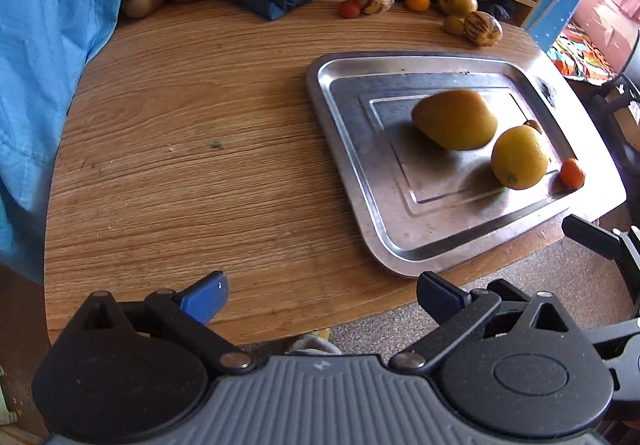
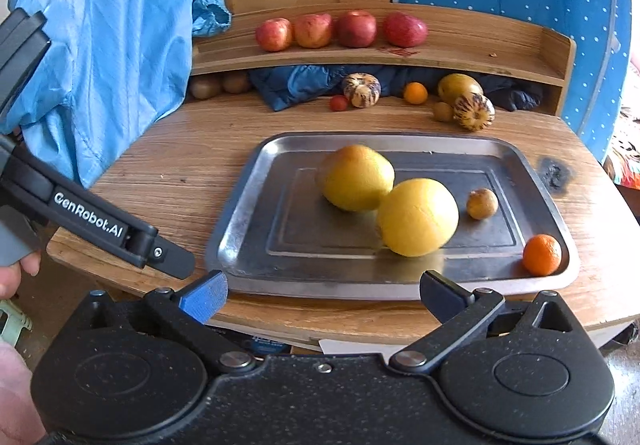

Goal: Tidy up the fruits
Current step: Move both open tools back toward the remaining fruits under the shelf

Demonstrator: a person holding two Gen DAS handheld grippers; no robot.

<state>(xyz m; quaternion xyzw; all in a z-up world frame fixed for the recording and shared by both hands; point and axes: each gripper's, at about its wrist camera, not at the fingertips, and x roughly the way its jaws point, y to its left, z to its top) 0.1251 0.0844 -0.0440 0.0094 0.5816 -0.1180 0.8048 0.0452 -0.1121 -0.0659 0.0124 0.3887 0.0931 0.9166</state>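
Fruit lies in three places around the metal tray [image 2: 240, 205], our landmark. On the tray we see a yellow-green mango [image 2: 355, 177] touching a yellow citrus fruit [image 2: 418, 217]; beside them sits a small brown fruit [image 2: 482, 203], and a small orange [image 2: 542, 254] rests against the tray's near right corner. Behind the tray, on the wooden worktop [image 2: 168, 173], lie two striped fruits [image 2: 361, 89], a cherry tomato [image 2: 339, 102], another small orange [image 2: 415, 92], a green-yellow fruit [image 2: 459, 86] and, further left, kiwis [image 2: 206, 86]. Above those, on the shelf [image 2: 460, 49], four apples [image 2: 356, 29] stand in a row.

We hold both tools off the near edge of the tray. Our left tool [image 1: 322, 295] has its fingers spread wide with nothing between them, and our right tool [image 2: 324, 295] is likewise apart and empty. We judge that more loose fruit behind the tray is yet to be fetched.

Our worries are these. Reaching to the back means passing over the tray, and a low tool could knock the citrus fruit, which is round and looks free to roll; it could push the mango or run to the rim. The small orange at the corner looks set close to the rim, so a bump to the tray might send it off the worktop. The cherry tomato is soft and small, and a hard squeeze would likely burst it. The blue cloth [image 2: 104, 45] hanging left of the tray could snag a finger on the way to the kiwis.
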